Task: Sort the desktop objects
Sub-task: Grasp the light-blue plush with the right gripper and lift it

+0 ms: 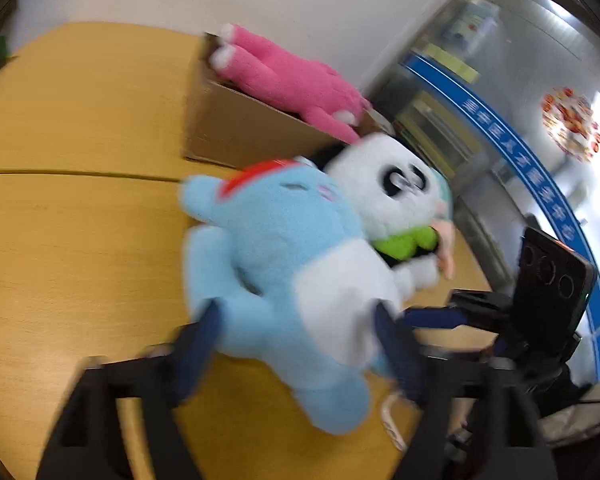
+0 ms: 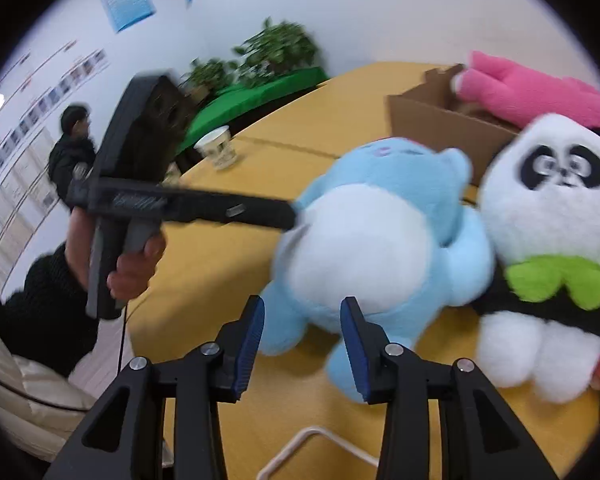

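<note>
A light blue plush toy (image 1: 284, 256) with a white belly is held above the wooden table (image 1: 80, 220). My left gripper (image 1: 296, 320) is shut on its lower body; it also shows in the right wrist view (image 2: 288, 216) pressing into the blue plush (image 2: 364, 248) from the left. My right gripper (image 2: 302, 320) is open and empty just in front of the plush. A panda plush (image 2: 556, 224) with a green bow stands to the right; it is behind the blue one in the left wrist view (image 1: 384, 188). A pink plush (image 1: 292, 76) lies in a cardboard box (image 1: 236, 128).
A paper cup (image 2: 218, 148) stands on the table at the far left edge. Green-covered planters (image 2: 260, 92) sit beyond the table. A white cord (image 2: 312, 440) lies on the table near my right gripper. A person in black (image 2: 70, 148) stands by the wall.
</note>
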A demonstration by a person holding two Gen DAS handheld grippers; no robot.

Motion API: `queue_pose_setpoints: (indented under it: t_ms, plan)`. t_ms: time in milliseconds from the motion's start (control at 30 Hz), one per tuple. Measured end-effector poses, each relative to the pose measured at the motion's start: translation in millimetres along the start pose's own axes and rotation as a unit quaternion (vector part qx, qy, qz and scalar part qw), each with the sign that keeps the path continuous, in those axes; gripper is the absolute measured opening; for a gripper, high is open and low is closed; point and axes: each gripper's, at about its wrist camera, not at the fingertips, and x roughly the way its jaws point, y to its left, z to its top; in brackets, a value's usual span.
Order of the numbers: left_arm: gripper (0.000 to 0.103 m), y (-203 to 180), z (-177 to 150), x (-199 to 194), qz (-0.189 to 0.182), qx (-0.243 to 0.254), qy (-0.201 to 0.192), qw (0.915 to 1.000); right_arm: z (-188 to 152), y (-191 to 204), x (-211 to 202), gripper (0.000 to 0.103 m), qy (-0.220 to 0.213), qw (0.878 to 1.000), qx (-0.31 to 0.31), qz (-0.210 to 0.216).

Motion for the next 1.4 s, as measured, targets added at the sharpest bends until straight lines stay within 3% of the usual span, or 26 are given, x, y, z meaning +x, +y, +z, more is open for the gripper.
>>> queue_pose_setpoints:
  t_ms: [100,167,200,233,267,300,333,367,600,733,800,833,867,900,1000,1067,1133,1267,1400]
  plan:
    - [0.103,27,8,12,0.009,-0.048,0.002,0.9988,8,-36,0,0.069,-0.018,0.997,0.067,-0.029]
    - [0.099,43,7,31,0.009,-0.080,0.023,0.9965,14,-56,15,0.069,-0.013,0.994,0.104,-0.015]
    - [0.099,45,7,35,-0.005,-0.078,0.011,0.9969,15,-61,24,0.069,-0.011,0.993,0.119,0.004]
    - [0.085,48,6,38,-0.025,-0.085,0.011,0.9960,15,-61,28,0.065,-0.013,0.992,0.122,0.013]
    - [0.061,54,6,40,-0.063,-0.109,0.011,0.9920,14,-59,31,0.061,-0.016,0.992,0.122,0.019]
    - [0.052,56,6,39,-0.073,-0.114,0.007,0.9907,14,-55,31,0.047,-0.019,0.993,0.115,0.029]
    - [0.031,53,5,37,-0.052,-0.103,0.008,0.9933,14,-51,31,0.029,-0.022,0.993,0.106,0.039]
    - [0.027,50,2,37,-0.033,-0.088,0.016,0.9954,14,-48,32,0.029,-0.020,0.994,0.097,0.038]
    - [0.025,34,-37,11,-0.039,-0.065,0.036,0.9965,-15,-22,11,0.032,0.010,0.994,0.085,0.065]
    - [0.042,28,-50,-3,-0.013,-0.044,0.042,0.9981,-26,-17,-9,0.034,0.000,0.994,0.084,0.063]
    - [0.067,29,-46,-2,-0.015,-0.048,0.039,0.9980,-27,-30,-17,0.045,-0.014,0.993,0.104,0.046]
    - [0.087,29,-44,-2,-0.017,-0.051,0.038,0.9978,-31,-37,-22,0.053,-0.017,0.992,0.117,0.033]
    - [0.092,29,-41,-1,-0.019,-0.054,0.037,0.9977,-31,-44,-20,0.055,-0.015,0.991,0.128,0.024]
    - [0.091,29,-39,0,-0.021,-0.057,0.035,0.9975,-32,-49,-15,0.055,-0.006,0.991,0.134,0.022]
    - [0.068,29,-32,3,-0.027,-0.066,0.031,0.9970,-37,-59,7,0.055,0.019,0.989,0.146,0.021]
    - [0.033,25,-29,9,-0.028,-0.063,0.039,0.9969,-41,-65,22,0.048,0.022,0.985,0.165,0.044]
    - [0.028,22,-31,12,-0.003,-0.055,0.047,0.9974,-45,-67,33,0.035,0.024,0.981,0.183,0.054]
    - [0.022,13,-31,4,0.008,-0.045,0.043,0.9981,-47,-54,26,0.025,0.005,0.987,0.154,0.046]
    - [0.021,-12,-21,-18,-0.011,-0.021,0.017,0.9996,-35,-42,-13,0.019,-0.054,0.991,0.117,0.028]
